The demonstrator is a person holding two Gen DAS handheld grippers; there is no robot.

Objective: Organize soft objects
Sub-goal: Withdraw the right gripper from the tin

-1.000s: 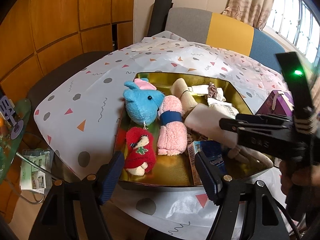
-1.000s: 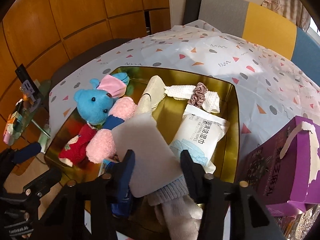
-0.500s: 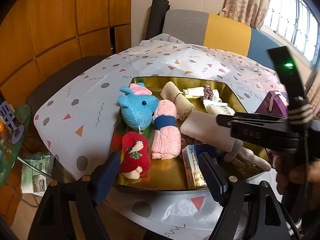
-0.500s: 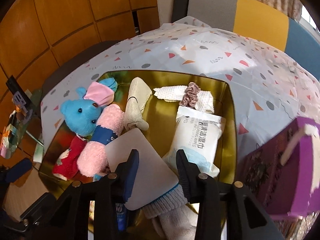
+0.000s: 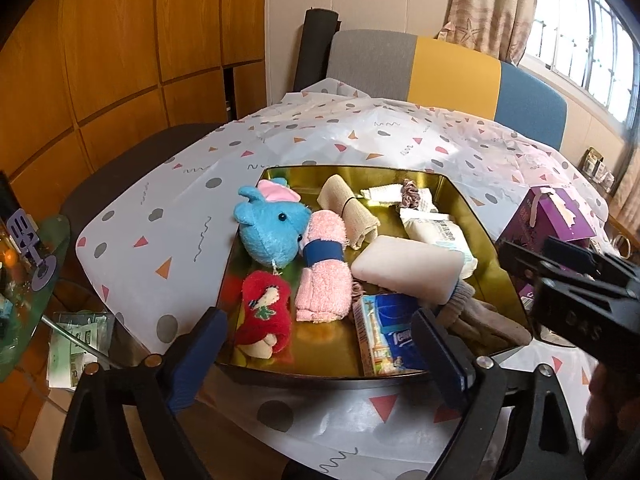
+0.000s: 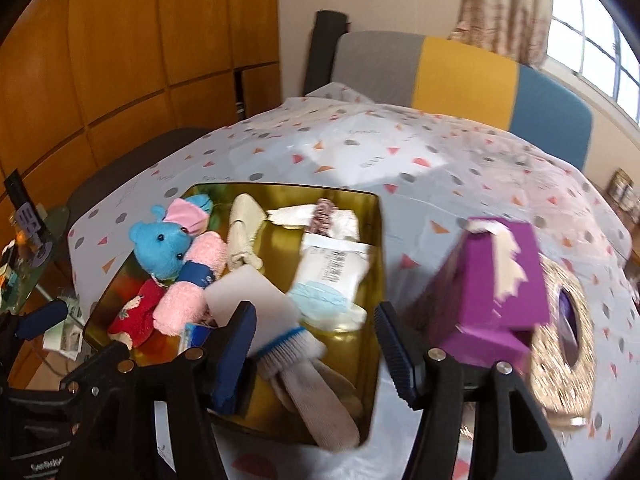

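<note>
A gold tray on the patterned tablecloth holds several soft things: a blue plush, a pink rolled towel, a red sock, a beige roll, a wet-wipe pack, a tissue pack, a white sponge and a grey glove. My left gripper is open and empty over the tray's near edge. My right gripper is open above the glove and sponge, touching neither.
A purple box stands right of the tray, beside a glittery gold lid. A grey, yellow and blue chair is behind the table. A glass side table with clutter is at the left.
My right gripper has opened and let go of the white sponge, which now lies in the tray, and has pulled back to the right. My left gripper has drawn back a little.
</note>
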